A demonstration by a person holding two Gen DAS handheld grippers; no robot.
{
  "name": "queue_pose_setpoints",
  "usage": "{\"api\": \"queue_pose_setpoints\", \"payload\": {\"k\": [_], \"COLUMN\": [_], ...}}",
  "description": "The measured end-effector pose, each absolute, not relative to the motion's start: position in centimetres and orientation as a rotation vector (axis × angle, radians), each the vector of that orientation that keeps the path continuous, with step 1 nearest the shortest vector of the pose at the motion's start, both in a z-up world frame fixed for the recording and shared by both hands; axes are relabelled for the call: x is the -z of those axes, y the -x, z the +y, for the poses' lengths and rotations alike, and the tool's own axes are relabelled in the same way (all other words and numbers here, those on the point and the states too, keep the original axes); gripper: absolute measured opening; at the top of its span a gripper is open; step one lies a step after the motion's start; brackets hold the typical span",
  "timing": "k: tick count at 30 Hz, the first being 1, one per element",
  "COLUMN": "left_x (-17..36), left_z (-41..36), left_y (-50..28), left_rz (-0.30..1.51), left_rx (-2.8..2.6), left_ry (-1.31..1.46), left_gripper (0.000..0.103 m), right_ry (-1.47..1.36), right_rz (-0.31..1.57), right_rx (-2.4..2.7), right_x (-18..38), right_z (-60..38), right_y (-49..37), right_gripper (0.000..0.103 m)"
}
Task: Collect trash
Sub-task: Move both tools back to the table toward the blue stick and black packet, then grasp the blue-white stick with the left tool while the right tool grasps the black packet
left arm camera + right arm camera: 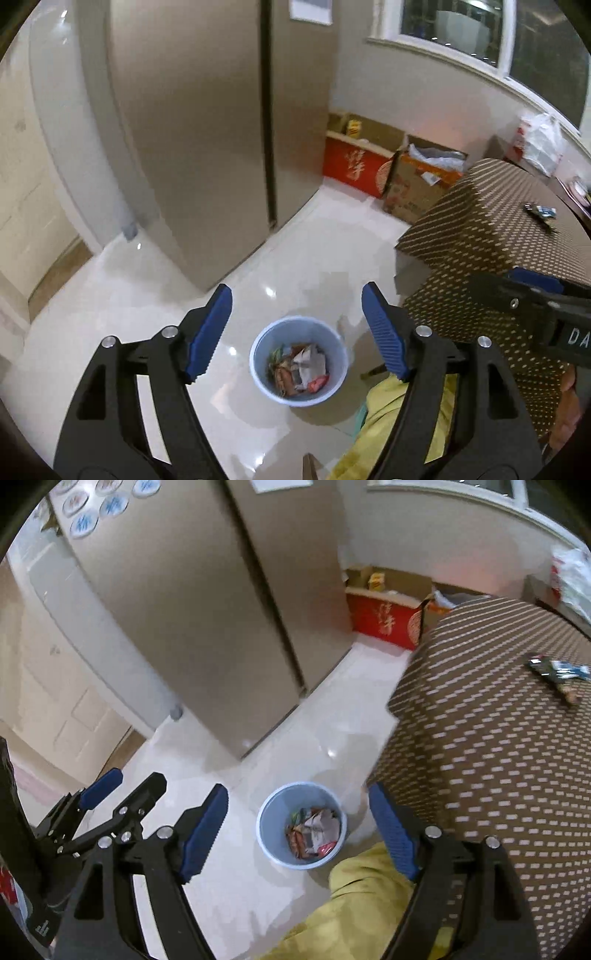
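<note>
A: Left gripper (296, 334)?
B: Spread wide, nothing held. A light blue trash bin (334, 397) is seen below and between its fingers, on the floor, filled with crumpled wrappers (301, 369).
A: Right gripper (297, 829)?
B: Also spread wide and empty. The same bin (271, 834) is framed between its fingers. The left gripper is seen just to its left.
A: Trash left over?
B: A dark and blue wrapper (557, 674) is seen on the patterned table (491, 746), ahead and to the right of both grippers, well apart from them.
</note>
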State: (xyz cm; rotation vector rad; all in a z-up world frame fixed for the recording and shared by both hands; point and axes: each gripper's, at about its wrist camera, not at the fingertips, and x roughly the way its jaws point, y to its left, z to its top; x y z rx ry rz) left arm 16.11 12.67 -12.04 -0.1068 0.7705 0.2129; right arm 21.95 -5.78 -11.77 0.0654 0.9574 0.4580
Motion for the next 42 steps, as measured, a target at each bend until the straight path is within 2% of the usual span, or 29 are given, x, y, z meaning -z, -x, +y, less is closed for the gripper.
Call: {"api": "queue_pose_setpoints", "payload": {"k": [10, 12, 19, 26, 35, 36, 37, 39, 41, 42], "left_x": [9.4, 9.1, 8.1, 8.0, 8.8, 9.0, 9.2, 9.4, 9.5, 9.5], "left_z": [5.7, 4.4, 0.3, -2.6, -5.8, -6.1, -6.5, -7.0, -7.5, -7.7], "left_y": [-19.3, -19.9, -22.4, -25.1, -29.3, -29.7, -30.0, -30.7, -31.4, -31.6], "left_rz": [0.696, 0.682, 0.63, 0.602, 0.648, 0.657, 0.663, 0.667, 0.672, 0.675], "left_rx": [-0.035, 0.016, 0.188, 0.186, 0.214, 0.224, 0.235, 0.251, 0.275, 0.291], "left_ry": [0.038, 0.031, 0.11, 0.052, 0.006, -0.002, -0.005, -0.006, -0.002, 0.002], "left_gripper": [0.078, 0.082, 0.083, 0.084, 0.087, 0.088, 0.088, 0.088, 0.09, 0.09], "right_ry": [-0.106, -0.116, -0.151, -0.046, 0.018, 0.031, 0.038, 0.054, 0.046, 0.026], "right_rz": [0.895, 0.891, 0.883, 0.919, 0.931, 0.933, 0.943, 0.929, 0.926, 0.926], "right_rx": [-0.282, -0.244, -0.152, -0.144, -0.17, -0.165, -0.164, -0.155, -0.166, -0.178], "right_x": [9.6, 9.6, 9.8, 11.5, 14.2, 14.4, 14.8, 15.1, 15.1, 15.1], "right_z": [-15.4, -17.3, -23.3, -24.7, -24.6, -24.7, -24.8, -25.2, -25.7, -26.1], "right_y": [-24.2, -24.7, -27.7, -32.1, -36.8, -37.3, -37.7, -38.2, -38.2, -38.0], "right_gripper": [0.084, 0.084, 0.084, 0.084, 0.084, 0.08, 0.073, 0.051, 0.04, 0.038]}}
